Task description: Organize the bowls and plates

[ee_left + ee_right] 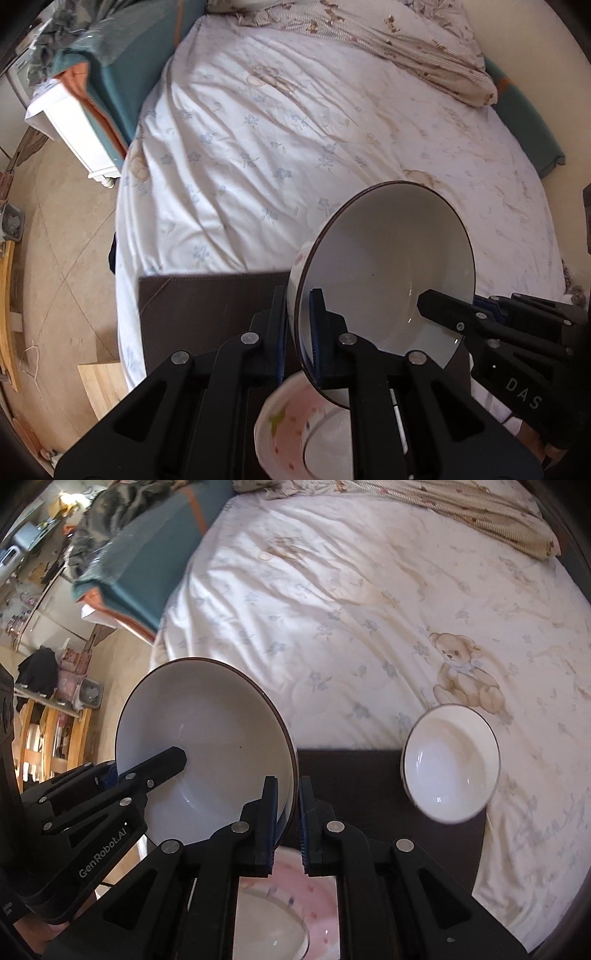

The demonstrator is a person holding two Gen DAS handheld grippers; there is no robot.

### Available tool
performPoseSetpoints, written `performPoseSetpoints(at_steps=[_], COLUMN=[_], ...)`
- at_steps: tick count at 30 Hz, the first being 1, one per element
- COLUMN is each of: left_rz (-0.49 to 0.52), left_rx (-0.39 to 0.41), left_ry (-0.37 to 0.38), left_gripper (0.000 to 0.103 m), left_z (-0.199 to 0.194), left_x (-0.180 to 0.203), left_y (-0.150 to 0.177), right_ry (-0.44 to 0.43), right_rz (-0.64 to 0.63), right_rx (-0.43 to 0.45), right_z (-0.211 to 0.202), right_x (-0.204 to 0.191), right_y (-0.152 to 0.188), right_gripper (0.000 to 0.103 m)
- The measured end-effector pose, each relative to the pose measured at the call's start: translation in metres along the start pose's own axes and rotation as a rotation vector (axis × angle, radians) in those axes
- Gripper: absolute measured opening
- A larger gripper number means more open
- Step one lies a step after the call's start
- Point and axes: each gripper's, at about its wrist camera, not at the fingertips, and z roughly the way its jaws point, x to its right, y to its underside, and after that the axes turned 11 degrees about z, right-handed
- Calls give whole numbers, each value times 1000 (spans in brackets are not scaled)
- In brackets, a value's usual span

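A rumpled floral bedsheet (369,609) carries a flat dark board (351,786). Above it, the left gripper (299,328) and right gripper (288,812) pinch opposite rims of a glossy white round bowl (207,746). A smaller bowl (450,764) sits on the board's right edge.

I see the bed (332,609) w/ a dark board (351,775) on it; small white bowl (450,764) sits on board's edge.

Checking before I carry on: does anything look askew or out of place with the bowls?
The large white bowl is tipped steeply, pinched at opposite rims by the left gripper and right gripper. The small white bowl overhangs the far right corner of the dark board onto the bedsheet. Nothing is spilled or visibly broken.
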Motion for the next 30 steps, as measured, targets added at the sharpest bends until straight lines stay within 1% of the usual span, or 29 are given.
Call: performPoseSetpoints(at_steps=[3,8,11,15,17,25,30], left_rz=[-5,9,5,-10,6,72,67], left_rx=[15,29,35,13,12,34,28], left_ry=[10,8,22,42,38,44,73], left_gripper=[9,9,9,8,8,8,8], left_z=[-20,-38,-42,-40,-42,-53,-46], left_x=[3,13,15,15,21,45,51], left_y=[18,45,64,88,100,125,130], right_ry=[-13,-29,-41,-56,-68,-123,-189], right_rz=[-17,-21,-27,-39,-31,-5,1], right_rx=[7,8,12,15,9,0,37], right_z=[-15,-32,-38,-42,-42,-45,-46], right_x=[-5,-5,-4,-2,1,26,43], right_y=[21,57,75,102,114,155,170], right_gripper=[12,13,13,14,14,15,16])
